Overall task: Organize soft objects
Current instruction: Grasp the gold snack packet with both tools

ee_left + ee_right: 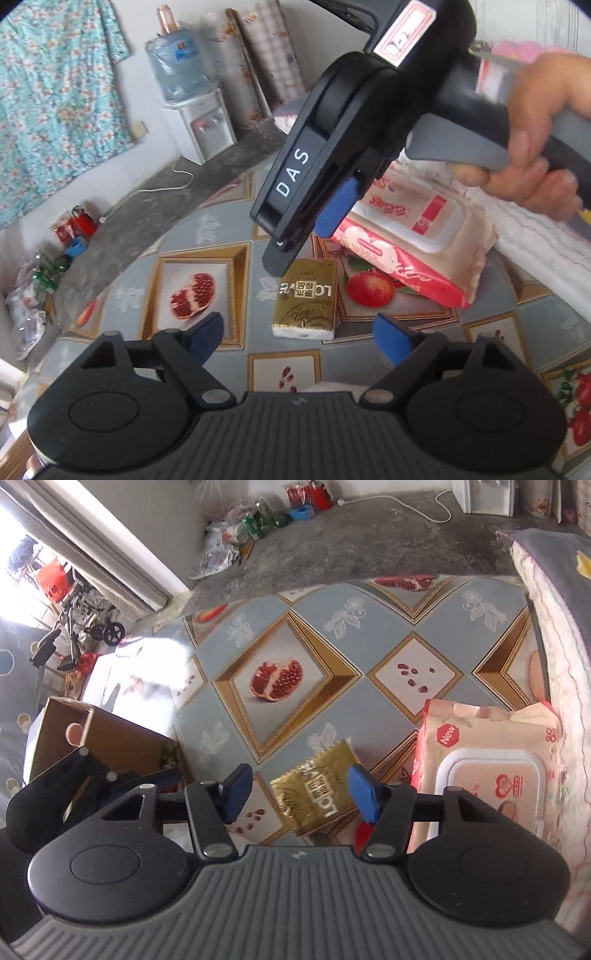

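A gold tissue pack (304, 297) lies flat on the fruit-patterned tablecloth (207, 236); it also shows in the right wrist view (317, 788). A pink and white wet-wipes pack (417, 236) lies beside it, to the right in the right wrist view (487, 760). My left gripper (299, 334) is open and empty, just short of the tissue pack. My right gripper (301, 792) is open, its blue pads on either side of the tissue pack and above it. In the left wrist view the right gripper (314, 236) hangs over the pack, held by a hand (546, 133).
A brown cardboard box (92, 738) stands at the table's left edge. A folded quilt (554, 609) lies along the right side. On the floor beyond are a water dispenser (195, 110), a white cable (155, 188) and bags and bottles (251, 524).
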A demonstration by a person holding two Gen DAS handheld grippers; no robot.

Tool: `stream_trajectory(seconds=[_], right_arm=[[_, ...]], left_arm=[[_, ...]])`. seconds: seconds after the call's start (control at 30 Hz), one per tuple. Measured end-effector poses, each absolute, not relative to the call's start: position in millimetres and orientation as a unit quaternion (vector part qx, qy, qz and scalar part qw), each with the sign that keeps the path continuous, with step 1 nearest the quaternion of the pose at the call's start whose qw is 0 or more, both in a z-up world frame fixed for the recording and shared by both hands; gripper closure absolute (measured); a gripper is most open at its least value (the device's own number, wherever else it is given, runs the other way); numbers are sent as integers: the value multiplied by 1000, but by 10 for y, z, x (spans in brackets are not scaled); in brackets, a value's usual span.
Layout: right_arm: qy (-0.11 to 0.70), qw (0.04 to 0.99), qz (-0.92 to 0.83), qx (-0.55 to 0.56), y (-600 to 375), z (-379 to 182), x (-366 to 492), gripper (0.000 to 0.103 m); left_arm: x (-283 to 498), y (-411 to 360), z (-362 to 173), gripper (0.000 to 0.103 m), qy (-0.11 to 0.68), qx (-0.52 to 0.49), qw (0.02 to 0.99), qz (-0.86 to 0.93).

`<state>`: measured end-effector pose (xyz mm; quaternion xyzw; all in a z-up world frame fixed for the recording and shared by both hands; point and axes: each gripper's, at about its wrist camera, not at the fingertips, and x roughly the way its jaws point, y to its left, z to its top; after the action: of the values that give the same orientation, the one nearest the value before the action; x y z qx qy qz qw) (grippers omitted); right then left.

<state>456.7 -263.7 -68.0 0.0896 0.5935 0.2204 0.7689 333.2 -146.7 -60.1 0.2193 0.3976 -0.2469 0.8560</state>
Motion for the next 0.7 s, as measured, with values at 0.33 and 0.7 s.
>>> stream_trajectory(seconds=[0.33,0.7], right_arm=[[616,747,240,71,-2581,-1045,4840,46],[615,747,248,51,-2513,-1187,4838,62]], left_arm=[[3839,-1538,-972,29,448,196,834,-257],[4035,-1497,-1112,50,490,165,816,-259]])
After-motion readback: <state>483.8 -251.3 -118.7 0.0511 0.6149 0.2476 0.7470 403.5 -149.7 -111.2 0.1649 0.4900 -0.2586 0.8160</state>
